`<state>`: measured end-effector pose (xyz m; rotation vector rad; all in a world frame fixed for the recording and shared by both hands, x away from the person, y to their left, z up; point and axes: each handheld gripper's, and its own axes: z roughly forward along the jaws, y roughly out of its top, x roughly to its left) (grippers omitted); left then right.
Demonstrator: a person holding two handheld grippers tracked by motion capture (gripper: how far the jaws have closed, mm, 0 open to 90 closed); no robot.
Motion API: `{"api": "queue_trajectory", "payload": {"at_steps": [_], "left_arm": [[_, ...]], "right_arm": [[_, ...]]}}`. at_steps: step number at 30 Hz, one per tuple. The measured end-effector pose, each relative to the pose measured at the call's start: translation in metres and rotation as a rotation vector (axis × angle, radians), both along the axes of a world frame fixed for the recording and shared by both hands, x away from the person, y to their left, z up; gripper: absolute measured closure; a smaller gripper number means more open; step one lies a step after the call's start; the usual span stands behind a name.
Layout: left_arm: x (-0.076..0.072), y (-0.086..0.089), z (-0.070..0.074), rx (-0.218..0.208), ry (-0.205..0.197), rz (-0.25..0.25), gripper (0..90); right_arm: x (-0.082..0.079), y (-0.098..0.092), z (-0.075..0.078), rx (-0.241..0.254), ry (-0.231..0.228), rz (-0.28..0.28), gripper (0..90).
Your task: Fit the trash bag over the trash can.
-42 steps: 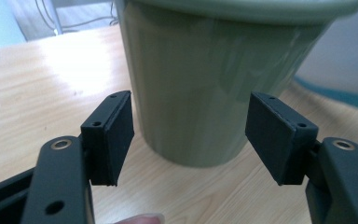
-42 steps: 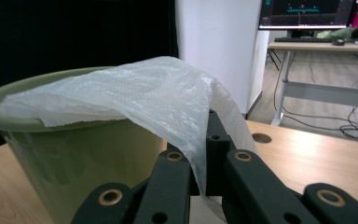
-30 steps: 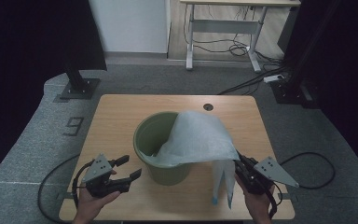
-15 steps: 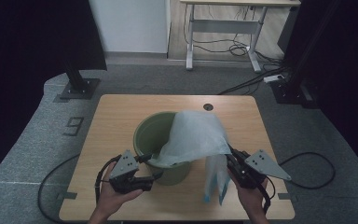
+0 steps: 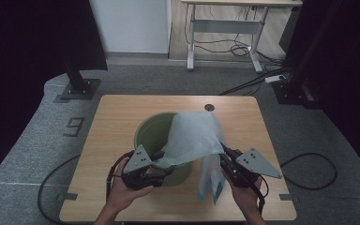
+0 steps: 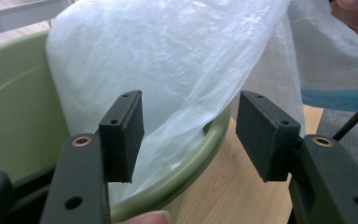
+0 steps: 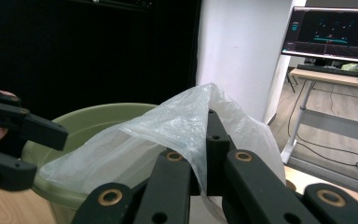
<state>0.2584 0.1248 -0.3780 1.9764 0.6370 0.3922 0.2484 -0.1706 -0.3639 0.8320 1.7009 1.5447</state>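
the left gripper (image 5: pixel 161 169) stands at the near rim of a green bucket (image 5: pixel 146 136) on a wooden tabletop (image 5: pixel 117 117), its jaws apart and just narrowed, with a lower edge of a thin white plastic bag (image 5: pixel 192 136) and the bucket's rim lying in the gap between them; in the left gripper view neither black pad (image 6: pixel 123 133) presses on the film (image 6: pixel 168 70), so nothing is held there. the right gripper (image 5: pixel 227 161), just beside the bucket on its other side, is clamped tight on the bag, and in the right gripper view a fold of the translucent film (image 7: pixel 186 123) rises out from between its closed jaws and drapes over them. from that grip the bag stretches across the bucket's mouth toward the left gripper, covering the half of the opening nearer the right gripper, while a blue-edged flap (image 5: pixel 211 185) hangs down below the right gripper to the tabletop. the left hand (image 5: pixel 124 194) and the right hand (image 5: pixel 243 194) each wrap a gripper body from the near edge. beyond both grippers, past the far edge of the tabletop, a white desk frame (image 5: pixel 225 23) stands on the floor.
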Motion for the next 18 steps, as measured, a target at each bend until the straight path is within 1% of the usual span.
{"api": "queue_trajectory", "payload": {"at_steps": [2,6,7,8,9,10,12,18], "left_arm": [[0.000,-0.003,0.000,0.013,0.002,-0.004,41.6],[0.003,-0.005,0.000,0.010,0.006,0.005,45.0],[0.003,-0.006,0.000,0.008,0.008,0.004,47.8],[0.003,-0.006,0.000,0.006,0.009,0.003,47.8],[0.003,-0.008,0.000,0.003,0.000,0.008,50.0],[0.003,-0.008,0.000,0.003,0.000,0.008,50.8],[0.002,-0.010,0.000,0.005,-0.005,0.009,50.8],[0.002,-0.012,-0.002,-0.005,0.007,-0.007,46.8]], "right_arm": [[0.000,0.002,0.001,0.000,0.002,0.003,88.8],[-0.001,0.002,0.002,0.012,0.002,0.010,88.8],[-0.002,0.003,0.002,0.017,0.006,0.018,88.8],[-0.002,0.003,0.002,0.017,0.006,0.018,88.8],[-0.002,0.004,0.002,0.021,0.009,0.024,88.8],[-0.002,0.004,0.002,0.021,0.009,0.024,88.8],[-0.001,0.005,0.002,0.028,0.013,0.029,88.8],[0.002,0.013,0.006,0.022,0.016,0.033,88.7]]}}
